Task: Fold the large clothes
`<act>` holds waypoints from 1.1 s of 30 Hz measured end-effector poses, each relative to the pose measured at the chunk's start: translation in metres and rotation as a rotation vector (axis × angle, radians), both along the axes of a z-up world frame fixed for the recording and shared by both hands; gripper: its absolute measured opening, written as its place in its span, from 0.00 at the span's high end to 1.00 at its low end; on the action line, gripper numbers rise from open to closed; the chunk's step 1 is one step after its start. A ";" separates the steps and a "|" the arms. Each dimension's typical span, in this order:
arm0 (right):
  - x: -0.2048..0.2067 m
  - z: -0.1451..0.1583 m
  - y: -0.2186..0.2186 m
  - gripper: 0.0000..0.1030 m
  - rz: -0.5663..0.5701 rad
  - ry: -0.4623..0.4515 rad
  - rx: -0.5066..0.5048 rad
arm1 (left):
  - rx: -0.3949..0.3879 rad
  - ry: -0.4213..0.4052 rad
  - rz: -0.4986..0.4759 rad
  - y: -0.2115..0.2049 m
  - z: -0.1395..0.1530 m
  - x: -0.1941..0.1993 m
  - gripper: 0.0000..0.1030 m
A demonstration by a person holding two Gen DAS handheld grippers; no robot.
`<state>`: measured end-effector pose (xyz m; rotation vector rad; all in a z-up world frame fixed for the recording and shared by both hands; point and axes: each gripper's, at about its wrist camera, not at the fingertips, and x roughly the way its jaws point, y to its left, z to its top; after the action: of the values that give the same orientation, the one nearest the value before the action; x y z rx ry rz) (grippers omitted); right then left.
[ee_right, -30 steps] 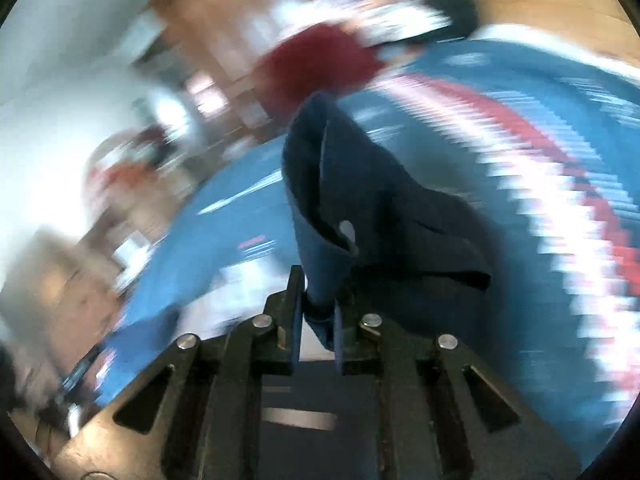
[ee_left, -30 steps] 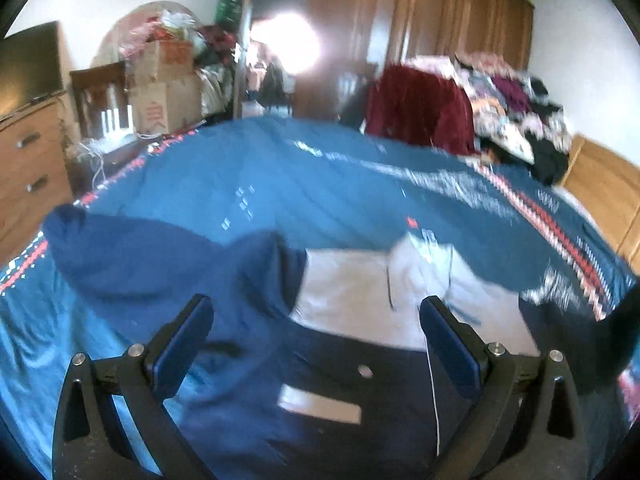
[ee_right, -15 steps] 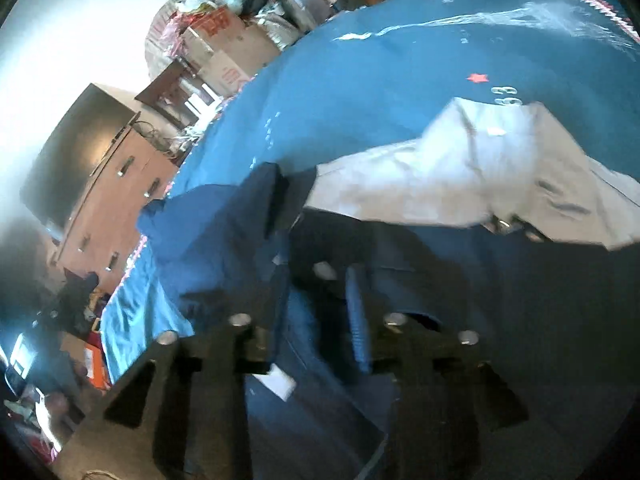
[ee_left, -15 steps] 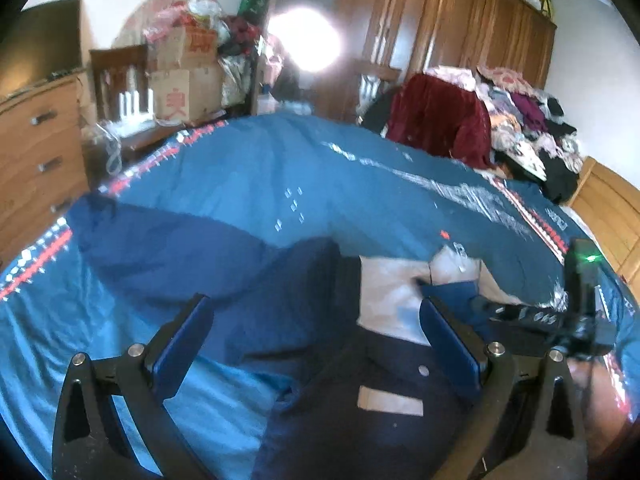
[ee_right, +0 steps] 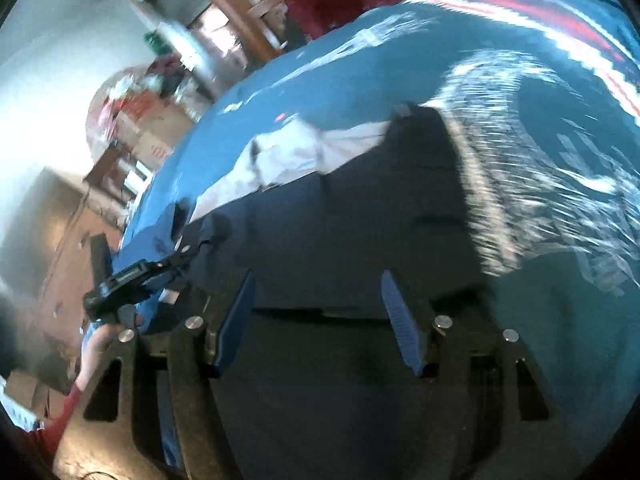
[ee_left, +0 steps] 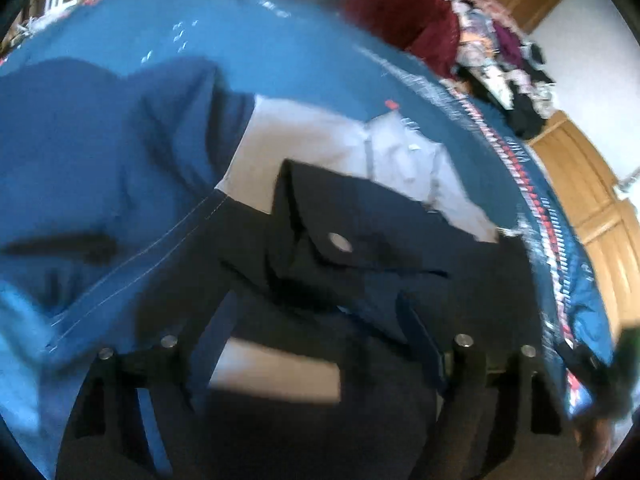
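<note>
A dark navy jacket [ee_left: 360, 220] lies spread on the blue bedspread [ee_left: 280, 40], showing its white lining [ee_left: 312, 140] and a metal snap [ee_left: 340, 242]. A lighter blue sleeve [ee_left: 100, 140] stretches to the left. My left gripper [ee_left: 312, 292] hovers low over the jacket's middle, fingers wide apart and holding nothing. In the right wrist view my right gripper [ee_right: 318, 312] is open above the dark jacket [ee_right: 340, 220], its blue pads [ee_right: 236, 320] bare. The left gripper [ee_right: 132, 276], held by a hand [ee_right: 100, 340], shows at the jacket's left side.
A maroon garment [ee_left: 400, 16] and a heap of mixed clothes [ee_left: 500, 52] lie at the far end of the bed. A wooden headboard [ee_left: 592, 184] runs along the right. A dresser [ee_right: 52, 220] and cardboard boxes [ee_right: 136, 128] stand beyond the bed's left side.
My right gripper carried the dark sleeve across onto the jacket, let it go and opened. The left gripper dropped closer to the jacket, staying open.
</note>
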<state>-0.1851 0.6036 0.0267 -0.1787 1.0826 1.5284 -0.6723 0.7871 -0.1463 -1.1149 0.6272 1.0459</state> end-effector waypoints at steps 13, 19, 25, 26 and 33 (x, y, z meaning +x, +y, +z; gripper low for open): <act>0.063 -0.026 0.008 0.70 -0.171 -0.015 -0.048 | 0.116 0.033 0.173 0.013 0.013 -0.035 0.91; 0.046 -0.072 0.037 0.69 -0.096 -0.047 -0.181 | 0.092 -0.026 0.090 -0.003 0.016 -0.017 0.88; 0.047 -0.074 0.027 0.66 -0.114 -0.019 -0.154 | 0.098 -0.108 0.029 -0.023 0.031 -0.003 0.29; 0.048 -0.074 0.027 0.65 -0.112 -0.017 -0.153 | 0.091 -0.107 0.020 -0.024 0.029 0.003 0.29; 0.043 -0.076 0.029 0.59 -0.089 -0.043 -0.149 | 0.010 -0.091 0.099 -0.004 -0.002 0.001 0.40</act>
<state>-0.1420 0.6329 -0.0489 -0.2620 1.1560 1.3597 -0.6716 0.7836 -0.1487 -1.1879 0.4977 1.0753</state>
